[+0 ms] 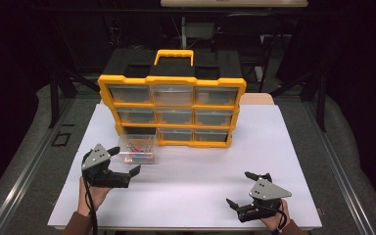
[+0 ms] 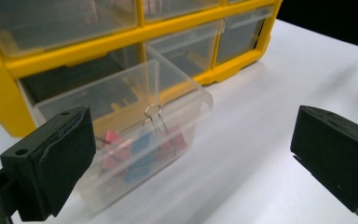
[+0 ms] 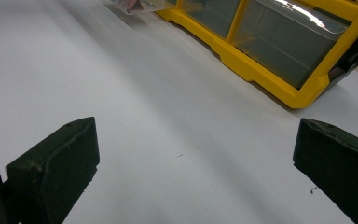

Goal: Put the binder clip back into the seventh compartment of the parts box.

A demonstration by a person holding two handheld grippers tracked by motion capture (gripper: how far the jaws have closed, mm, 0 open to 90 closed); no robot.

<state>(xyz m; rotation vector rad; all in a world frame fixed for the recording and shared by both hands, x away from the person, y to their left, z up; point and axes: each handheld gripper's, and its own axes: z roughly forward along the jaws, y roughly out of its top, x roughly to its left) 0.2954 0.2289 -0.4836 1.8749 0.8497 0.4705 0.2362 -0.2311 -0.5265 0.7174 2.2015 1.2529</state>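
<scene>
A yellow organizer [image 1: 172, 80] with clear drawers stands upright at the back of the white table [image 1: 191, 171]. One clear drawer [image 1: 138, 149] is out of its bottom-left slot [image 2: 65, 79] and rests on the table in front of it. It holds red and blue binder clips [image 2: 140, 149]. My left gripper [image 1: 126, 159] sits just left of and in front of that drawer, open, with its jaws wide apart and nothing between them. The drawer [image 2: 168, 107] lies just beyond its left jaw. My right gripper [image 1: 239, 188] is open near the front right edge, over bare table.
The organizer has a yellow carry handle [image 1: 174, 53] on top. Its bottom right corner [image 3: 261, 65] lies ahead of the right gripper [image 3: 196, 168]. Dark floor and black stands surround the table.
</scene>
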